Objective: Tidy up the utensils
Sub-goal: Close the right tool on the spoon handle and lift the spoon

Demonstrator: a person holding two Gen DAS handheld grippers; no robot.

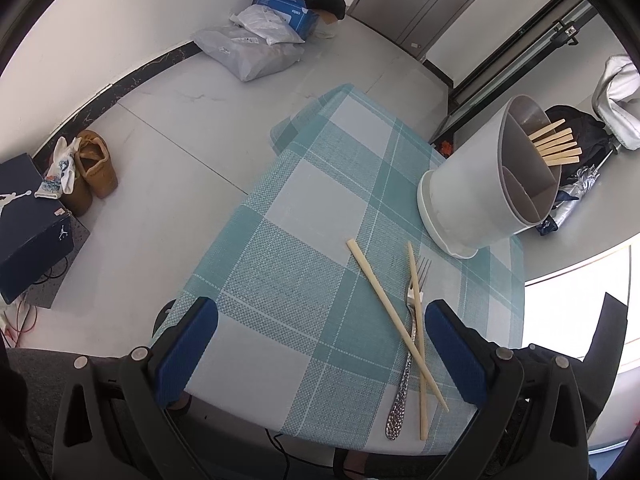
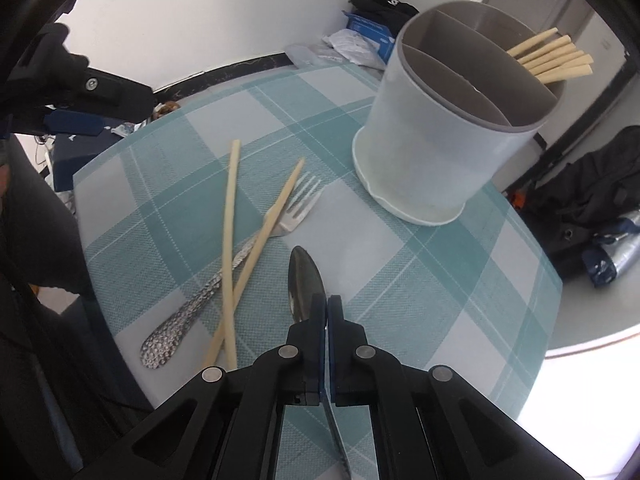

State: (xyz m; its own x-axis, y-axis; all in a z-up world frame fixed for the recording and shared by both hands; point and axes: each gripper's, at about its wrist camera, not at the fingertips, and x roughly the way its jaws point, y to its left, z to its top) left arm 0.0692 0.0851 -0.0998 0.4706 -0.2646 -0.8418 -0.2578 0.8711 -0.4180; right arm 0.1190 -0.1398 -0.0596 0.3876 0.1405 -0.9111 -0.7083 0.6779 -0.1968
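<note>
My right gripper (image 2: 327,302) is shut on a metal spoon (image 2: 303,280), whose bowl sticks out past the fingertips just above the checked tablecloth (image 2: 168,208). To its left lie a fork (image 2: 240,256) with a hammered handle and two crossed wooden chopsticks (image 2: 230,232). A white utensil holder (image 2: 440,136) with grey dividers stands at the upper right, with several chopsticks (image 2: 552,60) in its far compartment. My left gripper (image 1: 320,344) hangs open over the near table edge; the fork (image 1: 412,328), the loose chopsticks (image 1: 384,300) and the holder (image 1: 480,184) lie ahead of it to the right.
The round table ends close behind the holder and at the near right. On the floor are a dark bag (image 2: 592,200), grey parcels (image 1: 248,52), a blue box (image 1: 280,4), brown shoes (image 1: 94,168) and a dark shoebox (image 1: 28,220).
</note>
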